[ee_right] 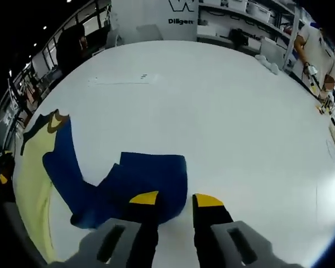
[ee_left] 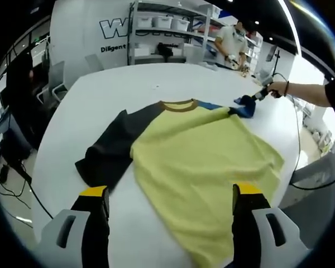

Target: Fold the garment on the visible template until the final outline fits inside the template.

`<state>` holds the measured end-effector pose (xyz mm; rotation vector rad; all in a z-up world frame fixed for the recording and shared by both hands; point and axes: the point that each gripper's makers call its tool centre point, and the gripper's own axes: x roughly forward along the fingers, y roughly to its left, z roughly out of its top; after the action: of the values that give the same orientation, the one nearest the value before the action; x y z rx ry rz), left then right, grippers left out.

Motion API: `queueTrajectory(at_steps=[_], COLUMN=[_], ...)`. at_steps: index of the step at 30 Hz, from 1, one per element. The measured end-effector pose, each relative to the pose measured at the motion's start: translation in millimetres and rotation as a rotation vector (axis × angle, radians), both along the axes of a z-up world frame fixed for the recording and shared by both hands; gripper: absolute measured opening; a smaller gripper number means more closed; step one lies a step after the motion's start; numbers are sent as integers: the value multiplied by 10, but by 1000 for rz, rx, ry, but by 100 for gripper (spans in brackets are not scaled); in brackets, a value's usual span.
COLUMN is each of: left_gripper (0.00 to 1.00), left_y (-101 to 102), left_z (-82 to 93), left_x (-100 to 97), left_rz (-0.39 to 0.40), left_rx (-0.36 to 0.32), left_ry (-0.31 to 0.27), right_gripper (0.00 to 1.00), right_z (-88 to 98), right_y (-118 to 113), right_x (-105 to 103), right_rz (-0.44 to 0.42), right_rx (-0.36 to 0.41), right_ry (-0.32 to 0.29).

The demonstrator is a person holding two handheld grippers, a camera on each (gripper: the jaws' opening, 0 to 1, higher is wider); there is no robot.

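A yellow T-shirt (ee_left: 201, 162) lies flat on the white table (ee_left: 128, 84), with a brown collar (ee_left: 178, 105), a black sleeve (ee_left: 114, 151) and a blue sleeve (ee_left: 243, 109). My left gripper (ee_left: 170, 192) hovers wide open over the shirt's near hem, one jaw off the cloth by the black sleeve and the other above the yellow body. The right gripper (ee_left: 261, 95), held by a hand, sits at the blue sleeve's end. In the right gripper view the blue sleeve (ee_right: 151, 173) lies crumpled under the left jaw of my right gripper (ee_right: 176, 200), whose jaws stand slightly apart with bare table between them.
Shelves with white bins (ee_left: 167, 28) and a standing person (ee_left: 231, 42) are beyond the table's far edge. Chairs (ee_left: 50, 84) stand to the left. A person's forearm (ee_left: 307, 92) reaches in from the right. Faint marks (ee_right: 123, 79) show on the table (ee_right: 212, 111).
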<state>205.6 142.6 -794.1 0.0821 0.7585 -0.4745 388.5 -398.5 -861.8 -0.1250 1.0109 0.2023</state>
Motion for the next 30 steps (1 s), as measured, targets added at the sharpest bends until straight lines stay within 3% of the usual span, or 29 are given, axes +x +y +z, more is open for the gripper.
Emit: queueTrajectory(at_steps=[8, 12, 17, 24, 30], left_gripper=[89, 89, 89, 88, 88], left_y=[-39, -46, -38, -59, -105], left_z=[14, 15, 27, 17, 45], left_x=[-48, -52, -63, -108, -129], left_rz=[-4, -6, -3, -14, -32], left_rx=[-7, -7, -10, -7, -16], left_ry=[0, 1, 0, 4, -5], right_gripper=[13, 0, 0, 0, 0], right_z=[-56, -64, -29, 147, 185], right_y=[-46, -86, -91, -129, -186], right_x=[-16, -28, -40, -70, -213], right_rz=[4, 17, 16, -75, -185], right_rx=[3, -33, -47, -43, -29], right_ry=[13, 18, 10, -8, 39])
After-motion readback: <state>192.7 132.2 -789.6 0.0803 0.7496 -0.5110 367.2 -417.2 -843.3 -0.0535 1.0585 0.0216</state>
